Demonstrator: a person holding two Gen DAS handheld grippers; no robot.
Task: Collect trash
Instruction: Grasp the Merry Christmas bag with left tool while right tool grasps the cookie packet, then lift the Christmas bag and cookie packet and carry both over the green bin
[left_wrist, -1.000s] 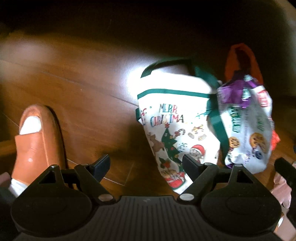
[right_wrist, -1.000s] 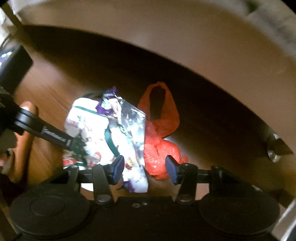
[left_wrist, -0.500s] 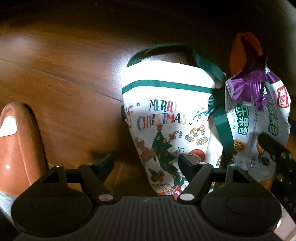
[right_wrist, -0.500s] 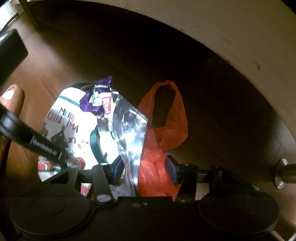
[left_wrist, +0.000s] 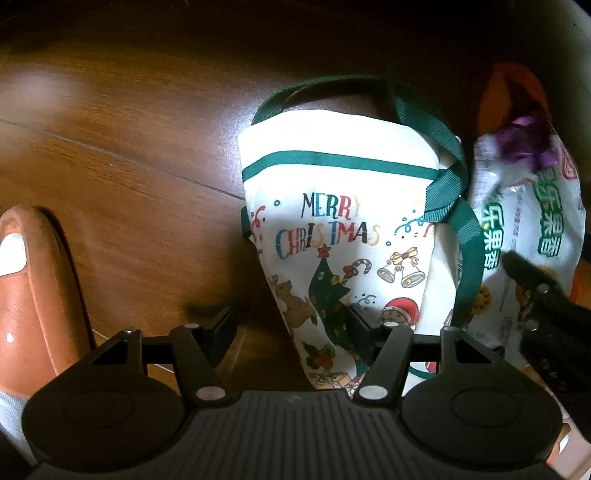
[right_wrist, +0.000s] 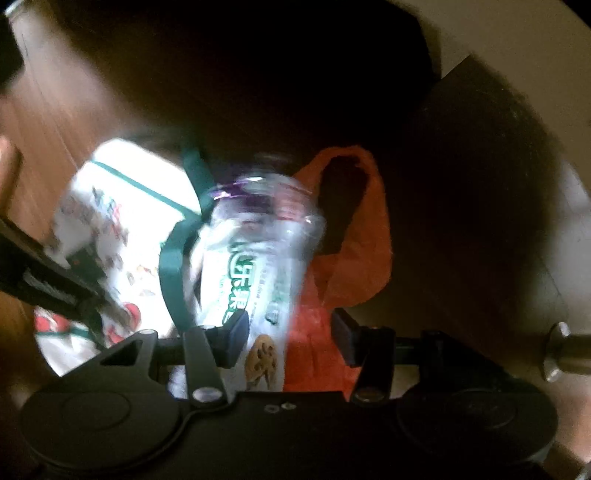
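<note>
A white "Merry Christmas" tote bag (left_wrist: 343, 221) with green handles lies on the wooden floor (left_wrist: 129, 155); it also shows in the right wrist view (right_wrist: 122, 206). A silver cookie snack wrapper (left_wrist: 532, 229) with a purple end lies beside it on the right, seen blurred in the right wrist view (right_wrist: 255, 266). An orange plastic bag (right_wrist: 354, 254) lies right of the wrapper. My left gripper (left_wrist: 291, 328) is open, its right finger over the tote. My right gripper (right_wrist: 290, 325) is open around the wrapper and the orange bag's edge.
A brown slipper with a white sock (left_wrist: 33, 288) stands at the left. A pale curved wall or furniture edge (right_wrist: 517, 48) runs behind the bags. A metal knob (right_wrist: 561, 358) sticks out at the right.
Both grippers moved closer to the bags. The right gripper now has the wrapper between its open fingers, and the wrapper has turned to show its printed face. The right view is motion-blurred.
</note>
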